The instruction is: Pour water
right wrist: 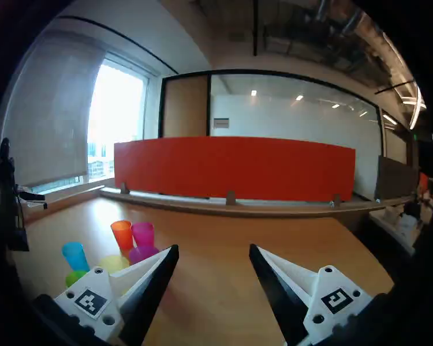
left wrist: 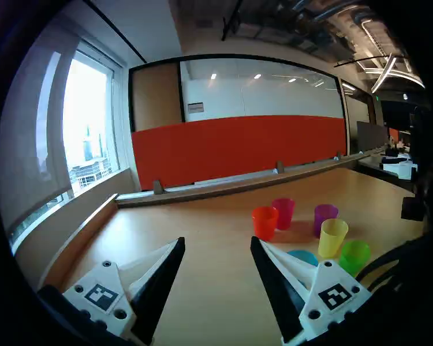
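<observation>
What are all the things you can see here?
Wooden table: one, light brown, beneath everything.
Plastic cups: six; orange cup, pink cup, purple cup, yellow cup, green cup, blue cup; grouped close together on the table.
Divider panel: one, red, along the table's far edge.
Window: one, bright, on the side wall.
Left hand-held gripper: one, white and black, open, holding nothing.
Right hand-held gripper: one, white and black, open, holding nothing.

Left gripper (left wrist: 217,239): two tapered fingers (left wrist: 159,277), black on the inner faces and white on the outer shells. Each white mount (left wrist: 119,281) carries a square black-and-white marker (left wrist: 101,297) ringed by dark screw holes (left wrist: 79,288). Black cables (left wrist: 389,262) appear at four o'clock. Right gripper (right wrist: 213,247): identical build.
</observation>
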Demonstrator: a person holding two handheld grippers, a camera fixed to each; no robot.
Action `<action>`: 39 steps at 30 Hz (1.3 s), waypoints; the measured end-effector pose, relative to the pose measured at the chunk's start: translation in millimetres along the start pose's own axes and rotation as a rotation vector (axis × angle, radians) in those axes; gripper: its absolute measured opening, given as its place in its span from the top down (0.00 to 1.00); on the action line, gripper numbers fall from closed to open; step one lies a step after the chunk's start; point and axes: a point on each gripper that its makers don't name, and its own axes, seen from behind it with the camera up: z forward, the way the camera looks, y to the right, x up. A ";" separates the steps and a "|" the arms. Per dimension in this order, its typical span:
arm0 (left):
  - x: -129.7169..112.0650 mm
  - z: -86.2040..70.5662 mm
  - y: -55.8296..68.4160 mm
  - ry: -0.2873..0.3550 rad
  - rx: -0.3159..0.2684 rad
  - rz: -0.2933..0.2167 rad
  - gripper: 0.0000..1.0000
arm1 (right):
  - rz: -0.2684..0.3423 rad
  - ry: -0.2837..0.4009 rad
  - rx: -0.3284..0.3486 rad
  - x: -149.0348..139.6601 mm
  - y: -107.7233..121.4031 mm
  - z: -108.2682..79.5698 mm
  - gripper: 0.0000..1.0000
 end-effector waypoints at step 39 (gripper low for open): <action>41.2 1.6 19.0 0.255 0.139 -0.083 0.17 | 0.048 0.223 -0.244 30.6 60.5 -30.5 0.04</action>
